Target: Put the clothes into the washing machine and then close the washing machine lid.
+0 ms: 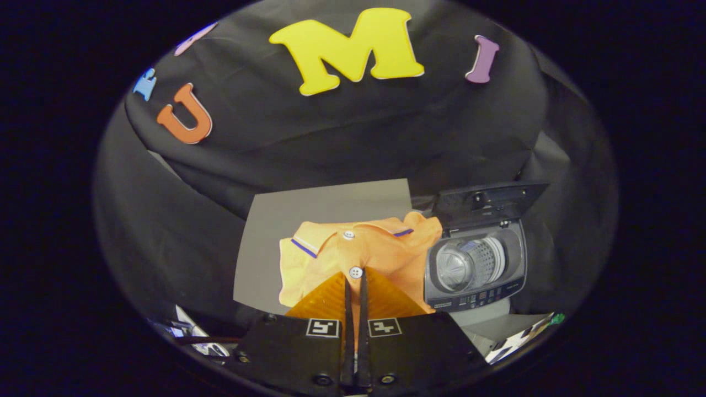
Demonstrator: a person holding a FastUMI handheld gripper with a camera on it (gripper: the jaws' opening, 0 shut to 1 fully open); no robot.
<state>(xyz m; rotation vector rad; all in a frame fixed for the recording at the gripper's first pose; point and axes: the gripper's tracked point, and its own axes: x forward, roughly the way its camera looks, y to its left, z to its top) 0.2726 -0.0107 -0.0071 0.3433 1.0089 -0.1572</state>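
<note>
Fingers (331,295) of the tool (354,286) sit drawn in tight, amber pads nearly touching, only a thin dark slit between them. That slit runs straight up to the lower button on the orange shirt (380,253), and the tips lie right over the placket there. Clenched, yes, but whether any cloth is truly pinched between the pads I cannot tell from this angle.

Shirt itself lies spread just ahead of the fingers on the grey surface (287,220), collar away from the tool, blue trim showing at the collar and at one sleeve, a second button higher up near the neck.

Just beside the shirt, on its right edge and touching or overlapping the fabric, stands the small washing machine (477,289). Its lid (488,201) is tipped up and back, wide open, and the pale perforated drum (469,264) shows inside.
</note>
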